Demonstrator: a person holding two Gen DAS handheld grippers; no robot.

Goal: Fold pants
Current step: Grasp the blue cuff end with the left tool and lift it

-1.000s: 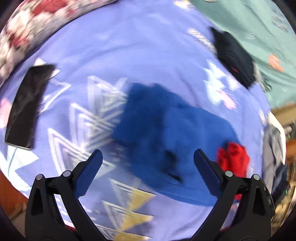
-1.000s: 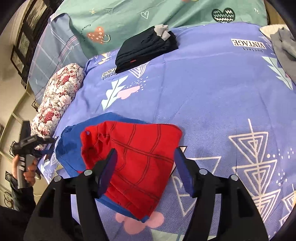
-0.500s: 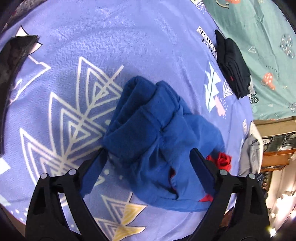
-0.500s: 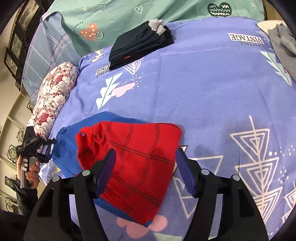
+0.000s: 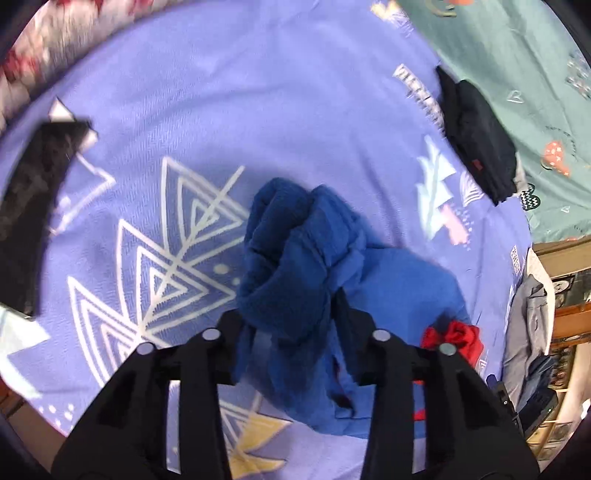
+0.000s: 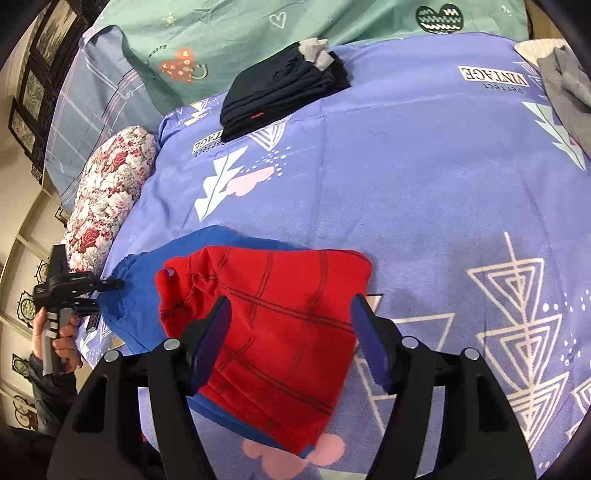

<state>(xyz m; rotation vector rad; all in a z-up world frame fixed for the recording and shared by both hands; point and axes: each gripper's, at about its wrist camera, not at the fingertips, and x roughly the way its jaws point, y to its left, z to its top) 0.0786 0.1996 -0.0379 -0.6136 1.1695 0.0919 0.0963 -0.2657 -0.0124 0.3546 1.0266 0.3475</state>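
- Two tools over a purple printed bedspread (image 6: 388, 184), one in each hand.
- Left tool (image 5: 291, 332) closing on the bunched blue end of the red-and-blue fleece pants (image 6: 280, 325), fabric wedged between the jaws and pressed on both sides.
- Right tool (image 6: 291, 339) spread wide above the red panel, not touching it as far as can be told.
- Pants lying folded near the bed edge, red half on top of the blue, blue end toward the floral bolster pillow (image 6: 110, 192).
- Folded stack of dark clothes (image 6: 284, 88) well apart, up by the green pillow (image 6: 258, 33).
- Grey garment (image 6: 565, 88) off at the far right edge.
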